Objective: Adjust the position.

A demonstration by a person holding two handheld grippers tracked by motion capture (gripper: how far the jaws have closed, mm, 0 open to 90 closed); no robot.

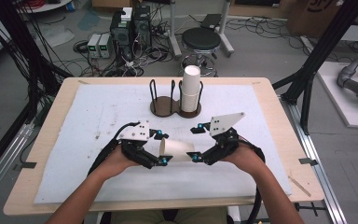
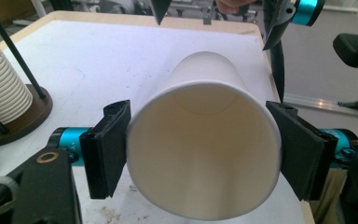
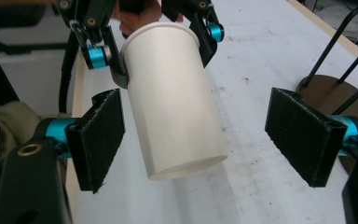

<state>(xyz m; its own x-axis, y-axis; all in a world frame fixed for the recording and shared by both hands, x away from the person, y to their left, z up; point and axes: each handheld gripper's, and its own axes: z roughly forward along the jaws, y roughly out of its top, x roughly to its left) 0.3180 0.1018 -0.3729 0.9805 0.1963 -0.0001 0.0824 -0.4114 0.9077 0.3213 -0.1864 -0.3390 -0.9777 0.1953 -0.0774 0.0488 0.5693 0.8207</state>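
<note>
I hold a white paper cup [image 2: 204,149] sideways above the table, its rim clamped between the black pads of my left gripper [image 1: 161,148]; the cup is empty, its smooth tapered wall running toward my right gripper [image 1: 196,143]. That gripper's jaws stand wide apart, the cup's closed base between its rough foam pads [image 3: 100,137] without touching them. Below lies a scuffed white mat [image 1: 93,116] on a pale wooden table [image 1: 46,135]. Farther off, a stack of ribbed white cups [image 1: 190,88] fills one slot of a brown wire-post holder [image 1: 163,105]. Beyond, a black stool [image 1: 201,39] and cables crowd the grey floor.
</note>
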